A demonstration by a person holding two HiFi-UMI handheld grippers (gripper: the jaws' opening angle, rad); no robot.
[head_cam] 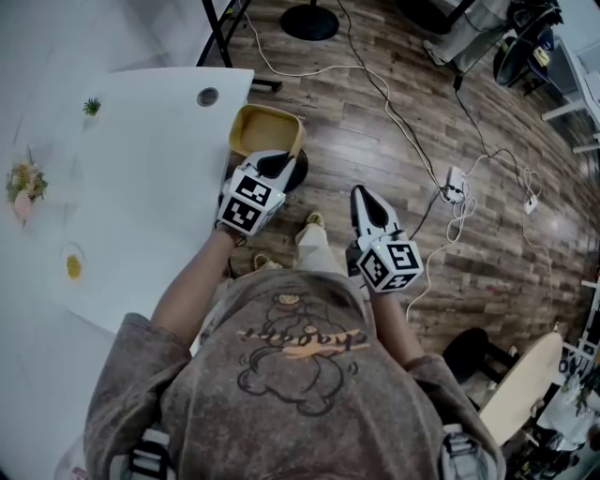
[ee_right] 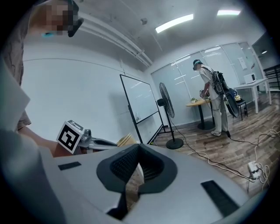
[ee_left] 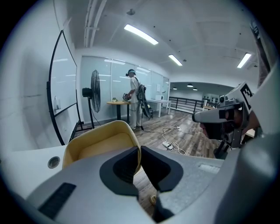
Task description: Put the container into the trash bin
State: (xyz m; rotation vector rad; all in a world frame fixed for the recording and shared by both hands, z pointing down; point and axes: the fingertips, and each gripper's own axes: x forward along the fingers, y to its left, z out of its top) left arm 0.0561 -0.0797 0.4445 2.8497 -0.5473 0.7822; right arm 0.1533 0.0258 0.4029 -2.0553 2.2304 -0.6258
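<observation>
A shallow yellow container [head_cam: 262, 131] hangs over the wooden floor just off the white table's corner. My left gripper [head_cam: 274, 169] is shut on its near rim; in the left gripper view the dark pads pinch the container's [ee_left: 98, 144] thin wall. A dark round shape [head_cam: 299, 172] shows beneath the gripper, mostly hidden, and I cannot tell what it is. My right gripper [head_cam: 362, 195] hovers to the right over the floor, shut with nothing in it. In the right gripper view the right gripper [ee_right: 139, 148] points toward the left gripper [ee_right: 94, 143] and an edge of the container [ee_right: 125, 140].
The white table [head_cam: 141, 187] fills the left, with a small plant [head_cam: 26, 180] and a grommet hole [head_cam: 207, 97]. Cables and a power strip [head_cam: 455, 181] lie on the floor at right. A fan base [head_cam: 309, 21] and a whiteboard stand [ee_left: 65, 100] are farther off. Another person [ee_left: 135, 100] stands at a distant table.
</observation>
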